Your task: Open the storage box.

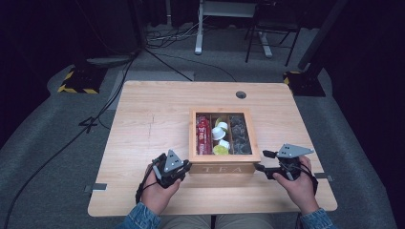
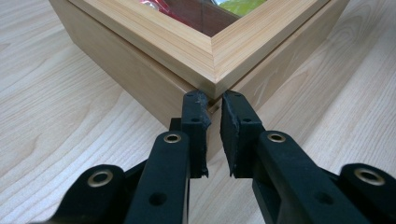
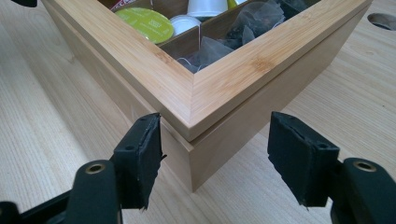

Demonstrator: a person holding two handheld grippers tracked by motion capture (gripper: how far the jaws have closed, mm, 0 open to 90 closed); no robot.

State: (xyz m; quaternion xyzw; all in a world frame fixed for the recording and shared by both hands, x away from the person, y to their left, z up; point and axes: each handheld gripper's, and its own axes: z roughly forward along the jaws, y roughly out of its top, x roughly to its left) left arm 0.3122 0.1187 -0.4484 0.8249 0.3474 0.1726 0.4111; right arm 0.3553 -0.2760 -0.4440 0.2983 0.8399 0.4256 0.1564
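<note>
Tea box [image 1: 223, 164] | pale wooden table [image 1: 148, 129] | grey carpet, dark room

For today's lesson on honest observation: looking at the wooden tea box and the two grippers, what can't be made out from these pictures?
- Tea box latch or hinges: unseen; the high view is too small.
- Red packets: print too small, high view; cut off by the top edge, left gripper view.
- Left gripper at the box corner: contact unclear.
- Right gripper: jaws straddle the corner; touch uncertain.
</note>
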